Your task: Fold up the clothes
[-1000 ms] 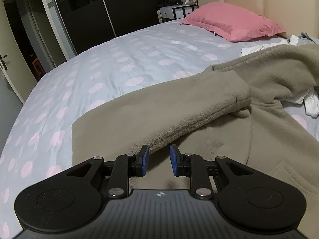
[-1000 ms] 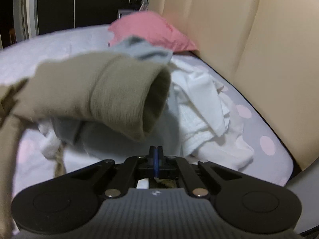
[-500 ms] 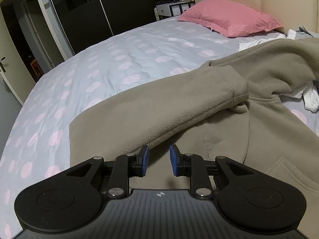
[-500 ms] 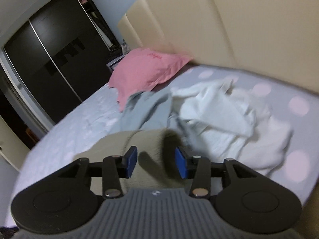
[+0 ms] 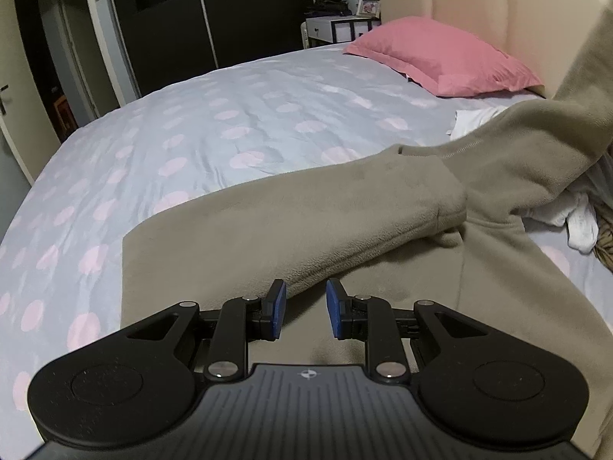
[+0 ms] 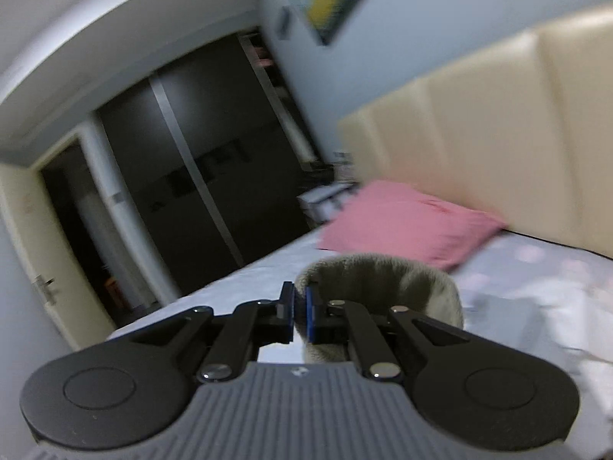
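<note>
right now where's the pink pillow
In the left wrist view the pink pillow lies at the bed's far right, against the cream headboard, just beyond the raised sleeve of the beige fleece.

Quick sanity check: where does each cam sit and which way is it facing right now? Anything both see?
Left wrist: on the left gripper, angled down over the fleece on the bed; its own jaws show apart, nothing between them.
Right wrist: on the right gripper, tilted, near level, facing wardrobe and headboard; jaws shut on the fleece cuff, picture blurred.
Shared: pink pillow, headboard, wardrobe, bed, fleece.
</note>
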The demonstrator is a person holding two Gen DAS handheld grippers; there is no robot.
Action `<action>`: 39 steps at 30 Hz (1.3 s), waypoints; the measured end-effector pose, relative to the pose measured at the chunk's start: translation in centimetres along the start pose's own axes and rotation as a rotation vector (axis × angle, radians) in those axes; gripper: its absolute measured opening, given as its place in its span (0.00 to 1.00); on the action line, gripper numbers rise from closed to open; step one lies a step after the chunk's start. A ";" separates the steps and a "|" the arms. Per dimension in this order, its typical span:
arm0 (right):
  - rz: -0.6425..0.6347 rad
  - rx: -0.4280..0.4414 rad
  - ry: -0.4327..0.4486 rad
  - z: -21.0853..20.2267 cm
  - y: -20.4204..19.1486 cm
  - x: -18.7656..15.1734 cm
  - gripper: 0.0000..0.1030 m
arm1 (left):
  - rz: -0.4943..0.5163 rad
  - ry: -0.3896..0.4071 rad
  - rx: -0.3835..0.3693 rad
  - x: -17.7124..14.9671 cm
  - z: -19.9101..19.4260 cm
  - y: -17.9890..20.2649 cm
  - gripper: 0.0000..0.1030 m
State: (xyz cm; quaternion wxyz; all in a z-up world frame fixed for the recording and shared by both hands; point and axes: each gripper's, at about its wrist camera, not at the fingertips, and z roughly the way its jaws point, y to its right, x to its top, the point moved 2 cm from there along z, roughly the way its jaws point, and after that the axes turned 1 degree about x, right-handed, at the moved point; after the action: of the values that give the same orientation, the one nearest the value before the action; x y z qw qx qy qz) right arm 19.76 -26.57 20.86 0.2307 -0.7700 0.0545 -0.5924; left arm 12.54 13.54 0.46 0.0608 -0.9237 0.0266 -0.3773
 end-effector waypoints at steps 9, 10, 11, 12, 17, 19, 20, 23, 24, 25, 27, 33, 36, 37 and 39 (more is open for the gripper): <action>-0.113 0.257 -0.117 6.4 -18.4 -6.3 0.07 | -0.102 0.013 0.054 1.1 -1.0 -4.4 0.20; -0.125 0.282 -0.134 7.0 -19.9 -7.3 0.07 | -0.119 0.010 0.063 0.9 -1.0 -5.1 0.20; -0.132 0.309 -0.153 7.8 -21.4 -8.3 0.07 | -0.134 0.005 0.072 0.8 -1.0 -5.9 0.20; -0.135 0.339 -0.175 8.5 -23.1 -9.5 0.07 | -0.149 -0.001 0.082 0.7 -1.1 -6.6 0.20; -0.207 0.471 -0.280 11.0 -29.7 -15.2 0.11 | -0.194 -0.019 0.132 -0.2 -1.3 -9.9 0.20; -0.263 0.502 -0.330 11.7 -31.7 -17.6 0.22 | -0.206 -0.029 0.153 -0.5 -1.3 -10.9 0.20; -0.290 0.514 -0.351 11.9 -32.4 -18.7 0.39 | -0.210 -0.033 0.161 -0.7 -1.3 -11.4 0.20; -0.355 0.557 -0.378 11.8 -33.3 -20.7 0.41 | -0.219 -0.045 0.177 -1.2 -1.2 -12.4 0.20; -0.368 0.554 -0.388 11.8 -33.2 -21.0 0.41 | -0.217 -0.047 0.178 -1.3 -1.1 -12.6 0.21; -0.366 0.538 -0.390 11.9 -32.7 -20.9 0.41 | -0.212 -0.050 0.178 -1.5 -1.0 -12.6 0.20; -0.364 0.506 -0.394 12.1 -31.7 -20.8 0.41 | -0.199 -0.050 0.169 -1.7 -0.5 -12.6 0.21; -0.301 0.380 -0.426 12.8 -26.1 -19.1 0.44 | -0.136 0.043 0.082 -1.5 1.1 -12.1 0.21; -0.306 0.305 -0.428 12.8 -22.9 -18.6 0.49 | -0.107 0.070 0.075 -1.0 2.3 -12.3 0.29; -0.312 0.277 -0.426 12.8 -21.8 -18.5 0.49 | -0.103 0.077 0.075 -0.8 2.7 -12.5 0.35; -0.324 0.216 -0.417 12.6 -19.3 -18.3 0.50 | -0.107 0.087 0.063 -0.3 3.3 -12.7 0.39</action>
State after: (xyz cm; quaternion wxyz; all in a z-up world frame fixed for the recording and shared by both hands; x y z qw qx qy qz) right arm 22.55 0.74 10.35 0.2198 -0.8449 -0.1813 -0.4527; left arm 14.69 26.50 -0.45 0.0683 -0.9041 -0.0321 -0.4206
